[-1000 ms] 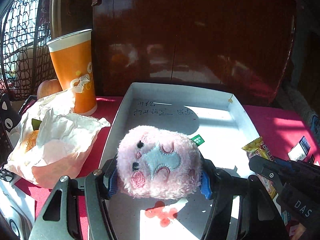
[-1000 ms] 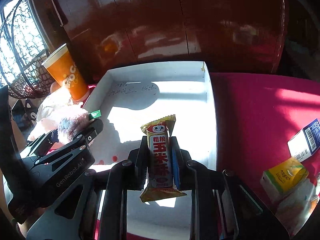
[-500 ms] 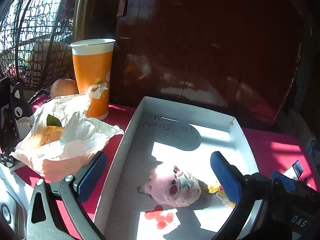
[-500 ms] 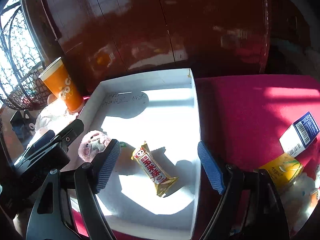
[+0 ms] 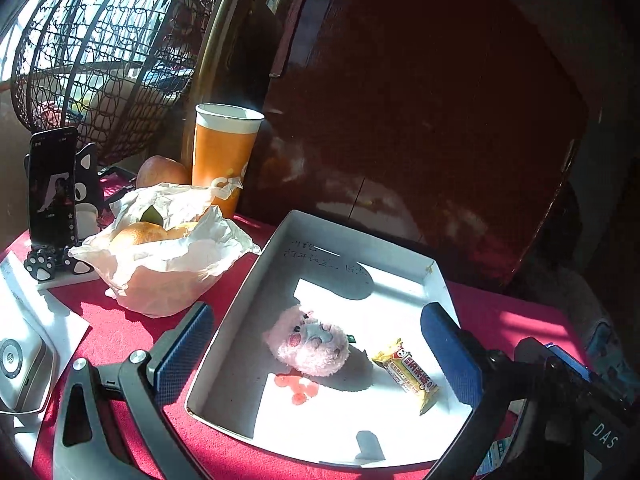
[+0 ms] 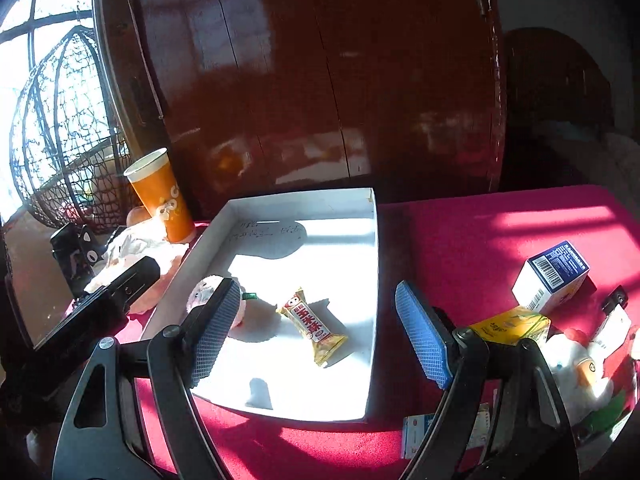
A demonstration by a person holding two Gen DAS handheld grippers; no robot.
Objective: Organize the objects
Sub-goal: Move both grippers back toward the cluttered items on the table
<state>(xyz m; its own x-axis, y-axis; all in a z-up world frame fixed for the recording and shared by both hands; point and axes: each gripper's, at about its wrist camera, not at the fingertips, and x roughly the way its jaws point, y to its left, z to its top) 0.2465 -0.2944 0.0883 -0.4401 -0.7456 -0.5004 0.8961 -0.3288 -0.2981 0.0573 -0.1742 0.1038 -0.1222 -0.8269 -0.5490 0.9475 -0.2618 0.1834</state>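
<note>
The pink fuzzy toy [image 5: 307, 340] and the yellow snack bar [image 5: 408, 372] both lie inside the white box [image 5: 240, 304], close together; the left gripper [image 5: 316, 352] is wide apart and holds nothing; the right gripper [image 6: 316, 332] is let go and empty too; I think this drop-off step is done; next, reach for the yellow carton [image 6: 508, 324] or the blue and white box [image 6: 554, 276] on the red cloth [image 6: 460, 240].

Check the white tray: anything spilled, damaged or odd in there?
Yes. Small red blobs sit on the white tray floor just in front of the pink plush toy, like a stain or spill. The snack bar lies askew beside the toy. Nothing looks damaged.
</note>
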